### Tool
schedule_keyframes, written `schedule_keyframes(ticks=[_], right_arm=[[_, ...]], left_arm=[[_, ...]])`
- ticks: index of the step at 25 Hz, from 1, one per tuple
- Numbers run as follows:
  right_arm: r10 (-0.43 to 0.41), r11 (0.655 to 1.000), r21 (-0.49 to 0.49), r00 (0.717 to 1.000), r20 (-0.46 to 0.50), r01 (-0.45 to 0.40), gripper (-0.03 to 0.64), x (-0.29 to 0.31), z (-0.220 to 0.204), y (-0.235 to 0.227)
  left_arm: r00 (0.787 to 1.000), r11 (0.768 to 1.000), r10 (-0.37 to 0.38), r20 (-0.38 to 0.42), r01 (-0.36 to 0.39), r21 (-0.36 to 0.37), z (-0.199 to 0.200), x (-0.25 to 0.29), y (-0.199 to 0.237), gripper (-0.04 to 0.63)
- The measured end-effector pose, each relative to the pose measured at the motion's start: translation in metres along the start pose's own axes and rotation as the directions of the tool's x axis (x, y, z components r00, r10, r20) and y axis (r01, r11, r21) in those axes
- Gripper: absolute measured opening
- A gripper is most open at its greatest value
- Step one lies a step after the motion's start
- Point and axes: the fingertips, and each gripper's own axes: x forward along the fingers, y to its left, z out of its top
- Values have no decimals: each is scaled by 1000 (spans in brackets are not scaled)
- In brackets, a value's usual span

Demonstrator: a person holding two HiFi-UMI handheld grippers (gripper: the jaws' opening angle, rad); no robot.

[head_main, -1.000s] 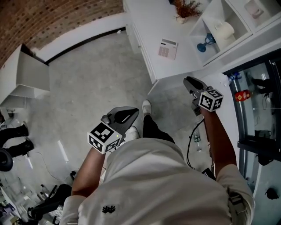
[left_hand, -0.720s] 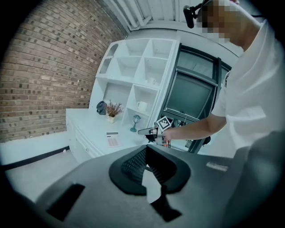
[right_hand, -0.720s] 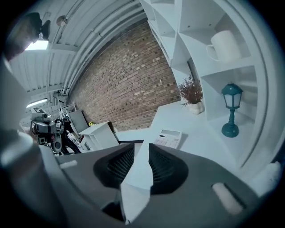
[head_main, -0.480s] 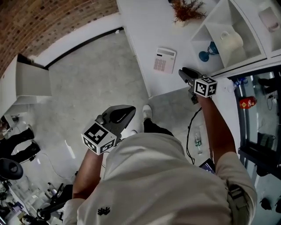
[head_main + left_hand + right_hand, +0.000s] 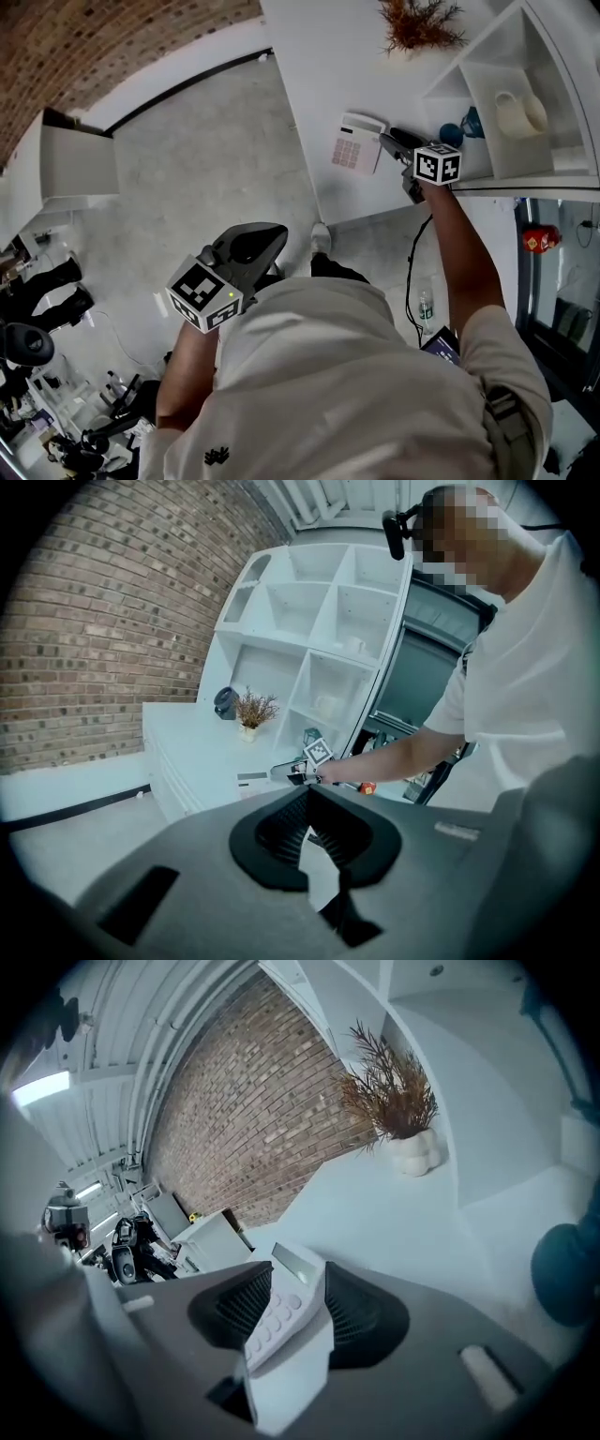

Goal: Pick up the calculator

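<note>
The white calculator (image 5: 352, 148) with pink keys lies on the white counter (image 5: 319, 56), near its front edge. My right gripper (image 5: 386, 141) reaches it from the right, and its jaws are opening. In the right gripper view the calculator (image 5: 281, 1321) sits in the gap of the right gripper (image 5: 295, 1288), one pad on each side, not visibly pressed. My left gripper (image 5: 275, 241) hangs low over the floor by the person's body, shut with nothing in it. The left gripper view shows the left gripper (image 5: 307, 803) with the calculator (image 5: 251, 780) far ahead.
A dried plant in a white pot (image 5: 417, 23) stands further back on the counter. Right of the calculator is a white shelf unit (image 5: 497, 56) holding a mug (image 5: 520, 112) and a blue object (image 5: 459, 131). Grey floor (image 5: 206, 159) lies left of the counter.
My right gripper has moved forward over the counter to the calculator and its jaws have widened around it. The left gripper has drifted with the body toward the counter.
</note>
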Motion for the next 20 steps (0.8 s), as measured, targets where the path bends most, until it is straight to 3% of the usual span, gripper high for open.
schedule_keyframes(ticks=[10, 14, 20], right_arm=[[136, 991, 8, 990, -43, -136, 222, 43, 8, -9], [192, 980, -29, 975, -110, -197, 219, 54, 7, 3], [164, 972, -132, 961, -223, -196, 150, 66, -2, 3]], left_arm=[[1000, 999, 27, -10, -27, -22, 14, 7, 23, 6], [999, 999, 34, -13, -34, -18, 18, 7, 33, 6], [999, 999, 34, -12, -34, 13, 25, 13, 41, 7]])
